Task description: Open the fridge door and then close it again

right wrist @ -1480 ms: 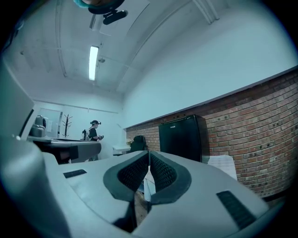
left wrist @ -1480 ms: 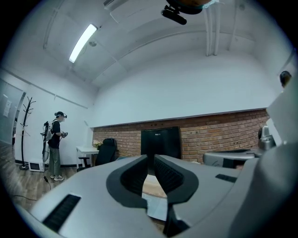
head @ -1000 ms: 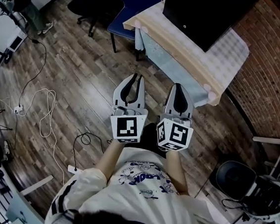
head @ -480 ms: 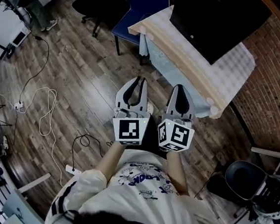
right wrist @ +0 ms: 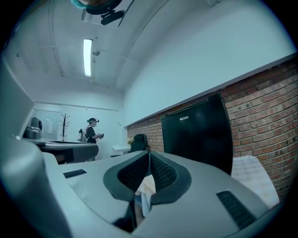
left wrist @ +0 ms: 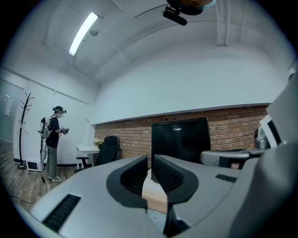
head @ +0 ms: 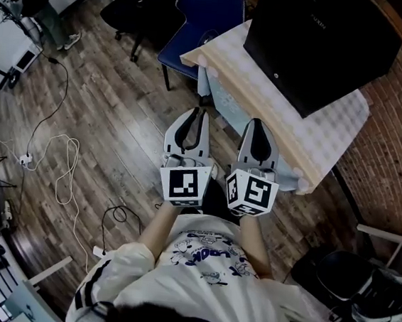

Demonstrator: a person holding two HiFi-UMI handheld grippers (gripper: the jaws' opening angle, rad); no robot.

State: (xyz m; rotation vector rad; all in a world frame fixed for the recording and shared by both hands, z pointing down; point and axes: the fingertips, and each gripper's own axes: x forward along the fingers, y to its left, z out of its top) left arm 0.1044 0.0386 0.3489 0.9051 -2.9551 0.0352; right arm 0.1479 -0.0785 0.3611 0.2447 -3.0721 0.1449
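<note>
The wooden floor (head: 107, 104) fills most of the head view, and a brick wall (head: 396, 134) runs down its right side. A worktop (head: 264, 103) covered with a pale cloth stands against that wall. Its long edge faces into the room, which leaves the front open to approach.

The fridge (head: 321, 41), a small black box, stands on the far part of the worktop, close to the wall. It is upright, with its long axis vertical. The flat face with the brand mark near its top edge points out across the worktop toward the person, so that face is most likely the door. No handle or hinge side can be made out from here. The door looks flush and closed, so the opening step does not appear to have begun.

A blue chair (head: 205, 18) stands just beside the left end of the worktop, clear of the fridge front.

The left tool (head: 197, 113) and the right tool (head: 260, 125) are held side by side in front of the person's body. Both point level toward the worktop edge and remain short of the fridge. This looks like a carrying pose for the approach. Each tool is clenched with nothing between its pads, and nothing is held.

A thin cable (head: 65, 164) loops loosely on the floor well to the left.
</note>
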